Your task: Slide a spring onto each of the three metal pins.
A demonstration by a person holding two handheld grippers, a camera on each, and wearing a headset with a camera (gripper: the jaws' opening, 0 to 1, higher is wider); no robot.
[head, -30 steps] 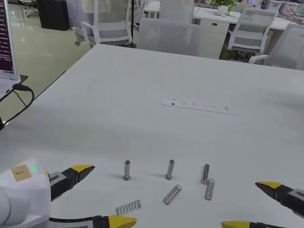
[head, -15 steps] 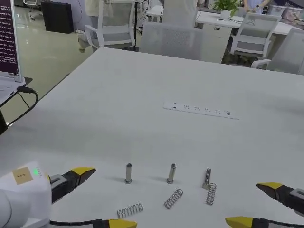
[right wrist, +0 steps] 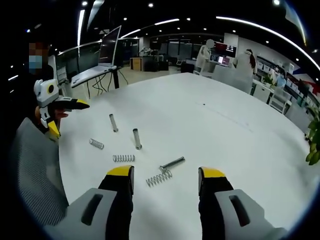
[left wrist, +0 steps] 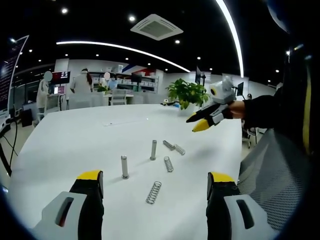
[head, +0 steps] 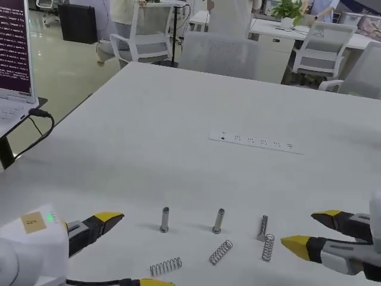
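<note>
Two metal pins [head: 165,219] [head: 218,220] stand upright on the white table [head: 196,107]. A third pin [head: 262,228] lies on its side, seen lying flat in the right gripper view [right wrist: 172,163]. Three springs lie loose in front of the pins: left [head: 165,266], middle [head: 219,252], right [head: 268,246]. The right spring [right wrist: 159,177] rests beside the fallen pin. My left gripper [head: 131,250] is open, left of the left spring [left wrist: 154,192]. Open too, my right gripper [head: 308,229] hovers just right of the right spring.
A white power strip [head: 256,143] lies further back on the table. A laptop [head: 13,65] with a cable sits on a stand to the left. Office chairs [head: 146,36] and desks stand beyond the far edge.
My right gripper has moved left and up, closer to the right spring and the lying pin. The head camera has shifted slightly. The left gripper holds its place.
</note>
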